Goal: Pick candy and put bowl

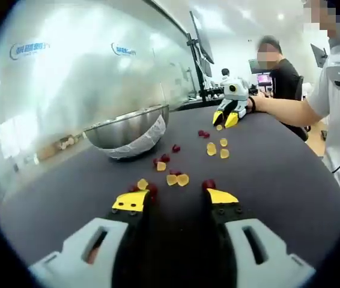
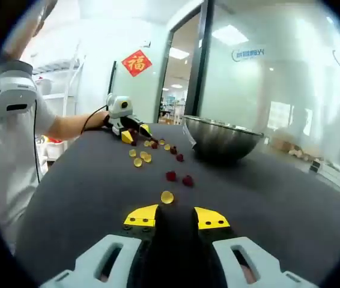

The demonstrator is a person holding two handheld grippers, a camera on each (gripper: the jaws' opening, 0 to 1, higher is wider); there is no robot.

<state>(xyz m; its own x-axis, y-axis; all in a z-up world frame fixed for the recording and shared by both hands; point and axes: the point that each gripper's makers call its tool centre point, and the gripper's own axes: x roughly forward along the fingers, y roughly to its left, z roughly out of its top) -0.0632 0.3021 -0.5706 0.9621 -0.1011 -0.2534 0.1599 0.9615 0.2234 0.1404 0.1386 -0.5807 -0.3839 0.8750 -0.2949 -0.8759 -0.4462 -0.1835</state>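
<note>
Open tongs (image 2: 176,218) just short of a yellow candy (image 2: 167,197), steel bowl (image 2: 221,139) beyond on dark table (image 2: 278,204).

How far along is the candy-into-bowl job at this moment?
Barely begun, by the look of it. Nothing looks done: red and yellow candies lie scattered on the dark table, and the metal bowl shows no candy, though its inside is hidden. In hand: nothing. The left gripper is open over nearby candies; the right gripper is open behind a yellow candy. All the picking remains.
</note>
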